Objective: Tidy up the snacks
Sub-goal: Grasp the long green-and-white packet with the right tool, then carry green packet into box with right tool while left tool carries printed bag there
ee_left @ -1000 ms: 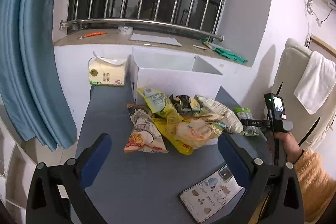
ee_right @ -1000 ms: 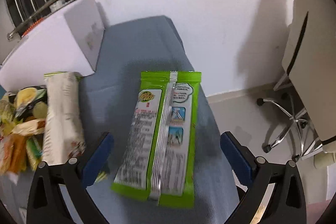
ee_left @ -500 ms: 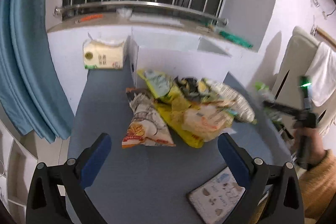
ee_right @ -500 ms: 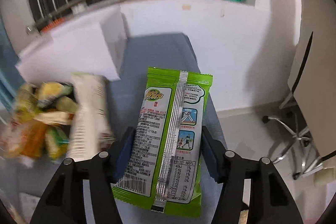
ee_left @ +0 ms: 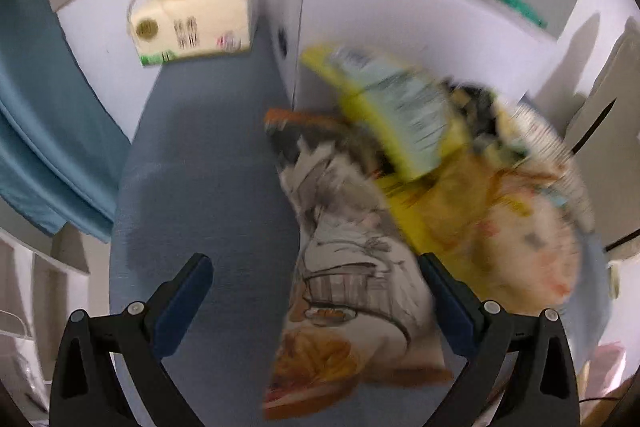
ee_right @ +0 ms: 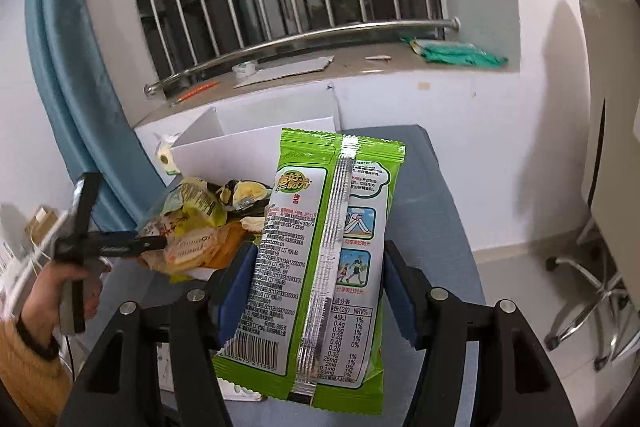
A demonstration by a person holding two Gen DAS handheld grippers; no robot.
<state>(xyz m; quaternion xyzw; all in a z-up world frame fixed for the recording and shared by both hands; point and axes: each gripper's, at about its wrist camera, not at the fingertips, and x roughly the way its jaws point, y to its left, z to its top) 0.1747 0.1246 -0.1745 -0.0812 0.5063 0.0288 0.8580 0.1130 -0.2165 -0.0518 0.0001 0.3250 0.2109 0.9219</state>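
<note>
My right gripper (ee_right: 320, 291) is shut on a green snack packet (ee_right: 324, 255) and holds it lifted above the blue-grey table (ee_right: 436, 195), in front of the open white box (ee_right: 256, 143). My left gripper (ee_left: 316, 287) is open, low over the table (ee_left: 200, 187), with a white and orange snack bag (ee_left: 352, 291) partly between its fingers. The pile of snack bags (ee_left: 460, 163) lies to its right against the white box (ee_left: 292, 27). The left gripper also shows in the right wrist view (ee_right: 156, 243), at the pile (ee_right: 200, 223).
A tissue pack (ee_left: 192, 23) stands at the table's far left by the wall. A blue curtain (ee_left: 44, 115) hangs on the left. A window ledge with a steel rail (ee_right: 304, 35) runs behind the box. An office chair (ee_right: 592, 267) stands right of the table.
My right gripper has closed on the green packet and lifted it off the table, turning toward the box. My left gripper has moved forward and down to the snack pile.
</note>
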